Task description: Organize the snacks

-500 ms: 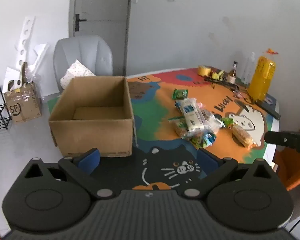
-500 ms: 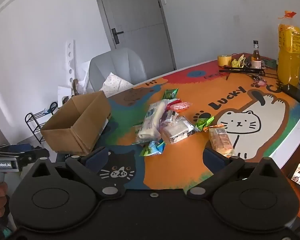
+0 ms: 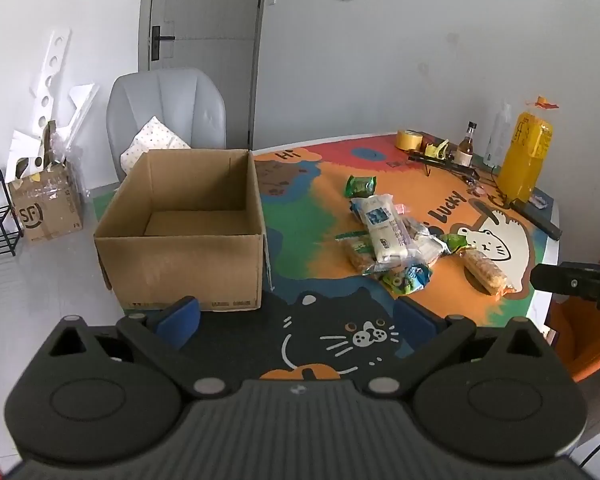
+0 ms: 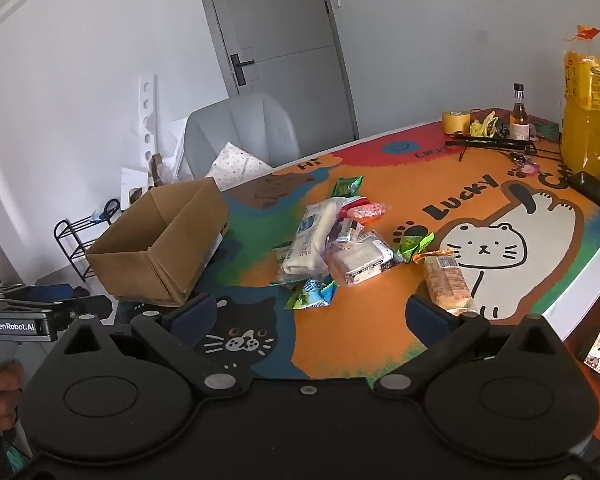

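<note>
Left gripper: jaws spread wide, nothing between the pads, hovering over the near edge of the table mat. Right gripper: jaws likewise fully apart and empty.

Cardboard box sits just ahead of the left gripper's left finger, open top up, interior bare. From the right gripper it lies ahead and to the left.

Snack pile lies ahead of the right gripper, roughly on its centre line; from the left gripper it is ahead and to the right.
- Long white packet: long axis runs away from the right gripper, tilted slightly right at the far end.
- Biscuit pack: just ahead of the right finger, apart from the pile, long axis pointing away from the gripper and leaning slightly left.
- Green packet: at the far end of the pile, beyond the white packet.
- Small green-blue sachet: nearest to the right gripper, between its fingers' line of sight.

Yellow bottle stands upright far right of the right gripper.
</note>
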The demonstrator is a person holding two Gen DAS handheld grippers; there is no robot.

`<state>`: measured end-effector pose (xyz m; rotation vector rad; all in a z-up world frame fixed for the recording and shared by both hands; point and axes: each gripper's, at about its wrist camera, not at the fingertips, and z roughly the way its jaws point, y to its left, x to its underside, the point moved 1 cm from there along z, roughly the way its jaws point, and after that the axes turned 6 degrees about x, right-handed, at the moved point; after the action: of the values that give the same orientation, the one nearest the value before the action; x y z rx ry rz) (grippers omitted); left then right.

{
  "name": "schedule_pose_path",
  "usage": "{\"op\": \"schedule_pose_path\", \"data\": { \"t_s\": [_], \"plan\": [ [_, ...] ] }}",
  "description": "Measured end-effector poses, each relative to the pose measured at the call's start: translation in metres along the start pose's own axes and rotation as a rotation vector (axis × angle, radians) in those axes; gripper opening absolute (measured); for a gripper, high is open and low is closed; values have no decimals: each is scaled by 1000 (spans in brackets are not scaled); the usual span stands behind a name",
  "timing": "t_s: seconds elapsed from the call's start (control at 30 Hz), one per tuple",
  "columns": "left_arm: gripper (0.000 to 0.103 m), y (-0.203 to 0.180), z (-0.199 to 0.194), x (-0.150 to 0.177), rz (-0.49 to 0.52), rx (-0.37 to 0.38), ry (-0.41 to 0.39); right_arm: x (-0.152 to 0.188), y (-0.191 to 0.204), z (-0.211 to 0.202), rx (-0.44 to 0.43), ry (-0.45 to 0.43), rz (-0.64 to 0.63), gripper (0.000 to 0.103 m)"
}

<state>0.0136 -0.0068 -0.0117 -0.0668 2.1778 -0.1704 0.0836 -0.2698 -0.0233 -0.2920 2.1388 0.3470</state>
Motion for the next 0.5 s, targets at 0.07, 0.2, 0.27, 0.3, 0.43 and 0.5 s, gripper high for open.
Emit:
{"op": "schedule_pose_path", "data": {
  "t_s": [0.07,0.2,0.27,0.3,0.43,0.5],
  "plan": [
    [102,-1,0,0,2,0,-3,0,-1,-1,-2,-2,1,103],
    [102,0,0,1,1,3,-5,0,-1,-2,-6,-3,-2,103],
    [102,-1,0,1,-1,10,-4,0,0,-2,-7,-4,-12,103],
    [102,-2,0,1,0,10,-3,1,1,-2,-9,-5,-16,103],
    [102,-3,1,2,2,6,1,1,1,-1,-10,-4,-13,103],
    [102,-4,1,2,3,7,-1,1,1,-1,-9,-3,-14,103]
  ]
}}
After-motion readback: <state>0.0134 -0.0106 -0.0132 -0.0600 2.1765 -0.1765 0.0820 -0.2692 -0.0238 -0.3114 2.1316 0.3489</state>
